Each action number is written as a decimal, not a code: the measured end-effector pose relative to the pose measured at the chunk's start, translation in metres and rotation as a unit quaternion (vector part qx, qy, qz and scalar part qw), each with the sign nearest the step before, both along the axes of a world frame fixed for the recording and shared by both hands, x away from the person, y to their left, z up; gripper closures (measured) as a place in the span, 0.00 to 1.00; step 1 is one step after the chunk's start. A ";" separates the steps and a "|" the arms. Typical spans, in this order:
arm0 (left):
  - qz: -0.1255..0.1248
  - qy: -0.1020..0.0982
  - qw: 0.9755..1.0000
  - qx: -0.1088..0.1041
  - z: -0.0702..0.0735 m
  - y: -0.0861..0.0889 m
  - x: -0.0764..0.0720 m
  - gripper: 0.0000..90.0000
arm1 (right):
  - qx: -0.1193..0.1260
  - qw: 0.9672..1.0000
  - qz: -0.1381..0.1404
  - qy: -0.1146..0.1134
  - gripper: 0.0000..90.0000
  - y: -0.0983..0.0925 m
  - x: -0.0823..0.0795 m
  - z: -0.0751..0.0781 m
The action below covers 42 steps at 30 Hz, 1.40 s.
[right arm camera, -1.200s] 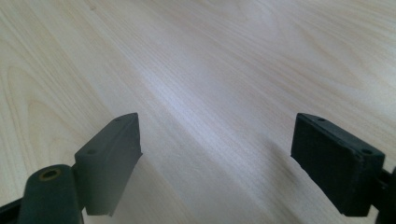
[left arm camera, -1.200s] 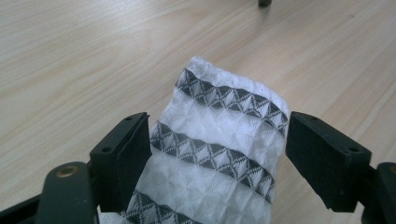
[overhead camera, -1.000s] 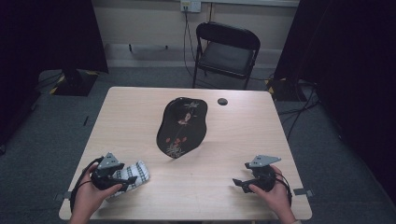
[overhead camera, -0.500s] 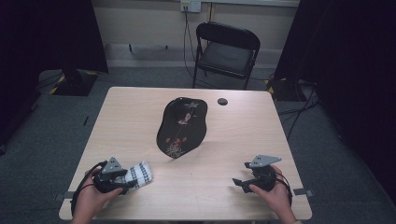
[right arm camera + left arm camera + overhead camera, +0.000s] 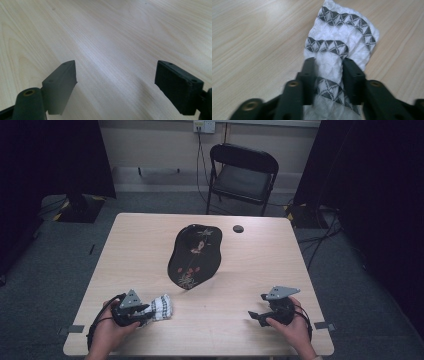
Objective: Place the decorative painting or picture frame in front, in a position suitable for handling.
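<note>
Since a second ago the left gripper [image 5: 328, 75] has eased down and its jaws have just been closing onto the white, grey-patterned folded cloth [image 5: 342, 47] near the light wooden bench's [image 5: 150, 250] front-left corner, now pinching it, so grasping looks done and lifting remains, while the right gripper [image 5: 116, 80] rests with jaws apart.

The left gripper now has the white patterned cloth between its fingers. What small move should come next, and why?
Probably a short lift of the left gripper. Its fingers have just been closing and now pinch the cloth, which lies on the table. The right gripper is open over bare wood.
</note>
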<state>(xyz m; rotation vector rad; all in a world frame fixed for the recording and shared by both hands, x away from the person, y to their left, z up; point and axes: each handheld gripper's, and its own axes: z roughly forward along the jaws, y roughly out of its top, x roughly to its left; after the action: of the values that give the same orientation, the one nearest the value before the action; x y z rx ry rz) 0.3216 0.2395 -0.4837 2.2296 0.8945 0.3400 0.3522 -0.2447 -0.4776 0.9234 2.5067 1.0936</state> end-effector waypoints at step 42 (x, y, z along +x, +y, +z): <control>-0.098 0.033 0.994 -0.047 0.023 -0.162 0.038 0.86 | 0.014 1.000 0.001 -0.017 0.20 -0.002 0.001 0.006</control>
<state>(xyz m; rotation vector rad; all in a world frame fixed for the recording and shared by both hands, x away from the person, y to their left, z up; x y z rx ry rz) 0.3595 0.0778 -0.4606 2.2296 0.7027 0.1308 0.3536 -0.2463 -0.4711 0.9015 2.4714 1.1372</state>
